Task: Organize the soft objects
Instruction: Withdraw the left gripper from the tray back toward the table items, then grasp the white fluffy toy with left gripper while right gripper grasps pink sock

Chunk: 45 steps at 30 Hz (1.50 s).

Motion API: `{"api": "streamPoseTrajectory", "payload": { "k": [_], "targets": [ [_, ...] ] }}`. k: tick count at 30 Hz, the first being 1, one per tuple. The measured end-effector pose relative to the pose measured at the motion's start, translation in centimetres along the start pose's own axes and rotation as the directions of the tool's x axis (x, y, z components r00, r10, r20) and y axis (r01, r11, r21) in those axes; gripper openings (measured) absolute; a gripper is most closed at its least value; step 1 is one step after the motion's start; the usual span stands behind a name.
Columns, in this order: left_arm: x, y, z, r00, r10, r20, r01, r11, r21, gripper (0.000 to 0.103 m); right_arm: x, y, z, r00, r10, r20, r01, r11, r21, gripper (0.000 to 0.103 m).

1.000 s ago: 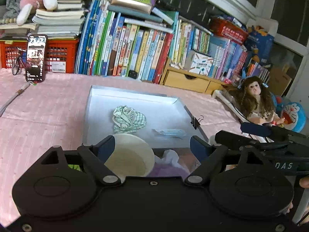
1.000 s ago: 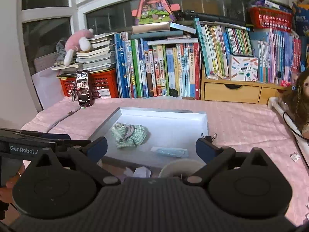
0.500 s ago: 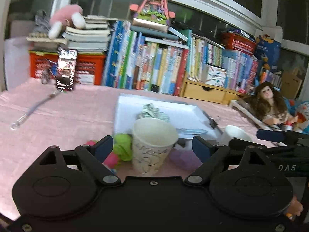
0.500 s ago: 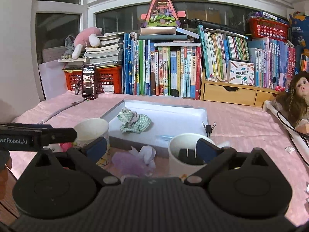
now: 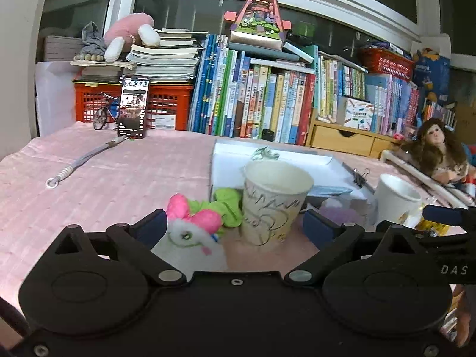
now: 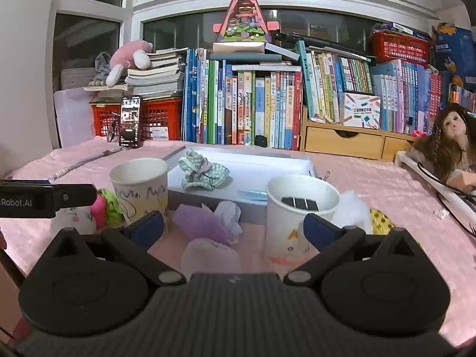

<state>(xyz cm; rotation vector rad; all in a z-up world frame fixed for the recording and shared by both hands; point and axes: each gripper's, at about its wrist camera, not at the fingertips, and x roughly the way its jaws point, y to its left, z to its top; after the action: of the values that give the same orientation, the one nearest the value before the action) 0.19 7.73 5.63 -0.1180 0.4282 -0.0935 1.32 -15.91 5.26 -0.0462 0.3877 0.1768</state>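
Observation:
My left gripper [image 5: 235, 226] hangs low over the pink tablecloth with its jaws opening and gripping nothing. A white plush toy with pink ears [image 5: 190, 238] and a scribbled paper cup [image 5: 273, 202] stand between and just beyond its fingers, beside a green soft thing [image 5: 229, 202]. My right gripper [image 6: 235, 229] is open. A purple mesh puff [image 6: 205, 226], a crumpled white tissue [image 6: 229, 211] and a pale sock [image 6: 208, 253] lie between its fingers. A green checked cloth [image 6: 202, 172] lies in the white tray [image 6: 267, 163].
A second paper cup [image 6: 300, 208] holding black clips stands by my right finger, with a clear bag [image 6: 354, 208] and a gold thing [image 6: 380, 220] beyond. Books, a red crate, a propped phone [image 5: 132, 107] and a doll [image 5: 437, 151] line the back and right.
Both grippers have sunk toward the table and levelled out, so the cups and soft things in front of the tray came into view. The left jaws stand wider.

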Motion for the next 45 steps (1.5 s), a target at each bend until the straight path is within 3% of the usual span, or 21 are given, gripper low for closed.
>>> {"api": "streamPoseTrajectory", "payload": {
  "k": [8, 16, 22, 45],
  "targets": [
    [0.4, 1.1, -1.8, 0.999, 0.037, 0.011, -0.037, 0.998, -0.042, 0.103, 0.4, 1.7, -2.9, 1.000, 0.009, -0.007, -0.009, 1.000, -0.030, 0.103],
    [1.1, 1.5, -2.9, 0.997, 0.076, 0.012, -0.076, 0.997, -0.024, 0.103, 0.9, 2.2, -4.2, 1.000, -0.024, 0.017, 0.024, 0.999, -0.025, 0.103],
    [1.6, 1.1, -3.6, 0.995, 0.093, 0.034, -0.094, 0.995, 0.015, 0.103, 1.5, 2.3, -4.6, 0.999, -0.034, 0.018, 0.034, 0.999, -0.004, 0.103],
    [4.1, 1.5, -4.5, 0.989, 0.145, 0.009, -0.145, 0.989, -0.013, 0.101, 3.2, 2.9, -5.1, 0.999, -0.054, -0.002, 0.054, 0.998, 0.029, 0.091]
  ]
}}
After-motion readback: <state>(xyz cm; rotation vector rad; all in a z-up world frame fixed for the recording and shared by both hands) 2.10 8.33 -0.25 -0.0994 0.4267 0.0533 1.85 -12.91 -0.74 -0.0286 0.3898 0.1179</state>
